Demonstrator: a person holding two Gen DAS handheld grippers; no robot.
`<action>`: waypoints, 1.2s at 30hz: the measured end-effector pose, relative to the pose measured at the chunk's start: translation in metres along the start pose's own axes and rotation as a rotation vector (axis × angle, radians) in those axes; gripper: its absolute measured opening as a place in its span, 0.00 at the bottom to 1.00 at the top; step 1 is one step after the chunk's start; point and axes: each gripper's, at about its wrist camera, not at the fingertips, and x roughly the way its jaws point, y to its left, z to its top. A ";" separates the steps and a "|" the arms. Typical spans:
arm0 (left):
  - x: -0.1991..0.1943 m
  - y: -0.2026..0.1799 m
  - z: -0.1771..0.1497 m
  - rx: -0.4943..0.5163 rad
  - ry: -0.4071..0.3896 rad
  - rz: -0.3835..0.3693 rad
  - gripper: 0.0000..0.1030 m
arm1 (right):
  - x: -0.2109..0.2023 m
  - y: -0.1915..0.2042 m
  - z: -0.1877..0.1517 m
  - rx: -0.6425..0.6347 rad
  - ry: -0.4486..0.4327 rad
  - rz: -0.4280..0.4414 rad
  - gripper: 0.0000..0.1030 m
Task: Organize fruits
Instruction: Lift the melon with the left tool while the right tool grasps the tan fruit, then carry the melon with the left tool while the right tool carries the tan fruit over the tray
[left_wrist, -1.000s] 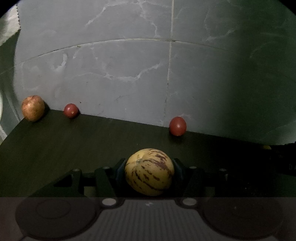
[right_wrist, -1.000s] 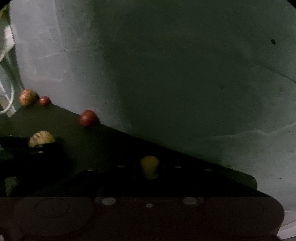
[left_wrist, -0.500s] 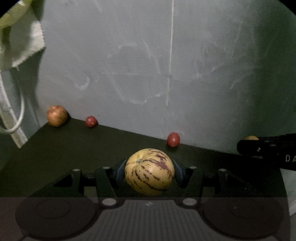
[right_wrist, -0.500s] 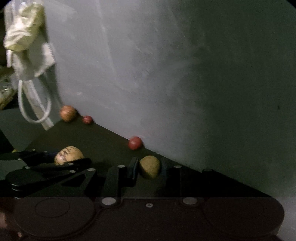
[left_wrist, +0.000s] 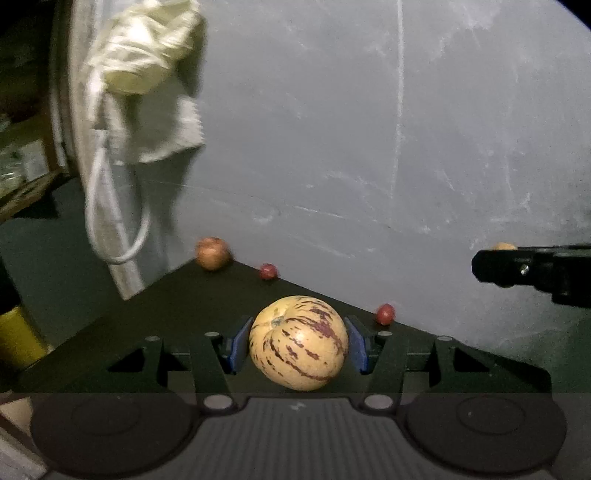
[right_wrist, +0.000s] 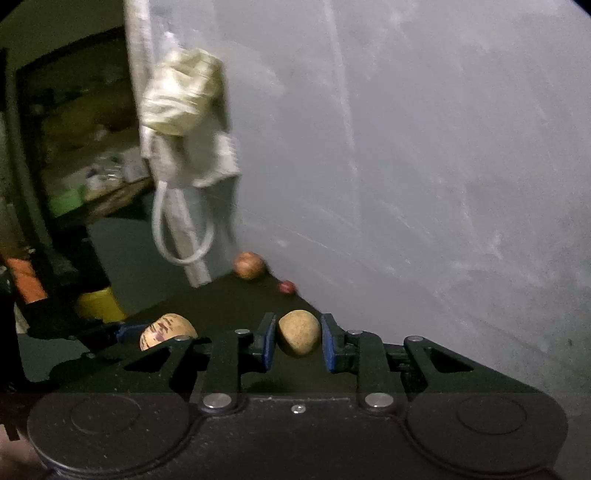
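Note:
My left gripper (left_wrist: 298, 343) is shut on a yellow melon with purple stripes (left_wrist: 298, 341), held above the dark table (left_wrist: 147, 325). My right gripper (right_wrist: 297, 338) is shut on a small tan round fruit (right_wrist: 298, 332); that gripper also shows at the right of the left wrist view (left_wrist: 532, 271). The striped melon and left gripper show at the left of the right wrist view (right_wrist: 168, 329). An apple (left_wrist: 211, 253) and two small red fruits (left_wrist: 268, 271) (left_wrist: 385, 314) lie along the wall at the table's back edge.
A grey marbled wall (left_wrist: 369, 147) stands just behind the table. A cream cloth bag with a white cord (left_wrist: 144, 74) hangs at the table's far left corner. A yellow container (right_wrist: 99, 304) stands on the floor to the left.
Both grippers have pulled back and risen with their fruits; the table and the fruits along the wall look smaller and farther. The hanging bag has come into view.

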 end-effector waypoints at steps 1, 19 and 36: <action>-0.008 0.002 0.000 -0.010 -0.008 0.016 0.55 | -0.004 0.003 0.003 -0.011 -0.008 0.019 0.26; -0.135 0.027 -0.029 -0.189 -0.090 0.293 0.56 | -0.058 0.068 0.023 -0.168 -0.067 0.337 0.26; -0.172 0.061 -0.122 -0.324 0.028 0.363 0.56 | -0.044 0.117 -0.024 -0.277 0.073 0.460 0.26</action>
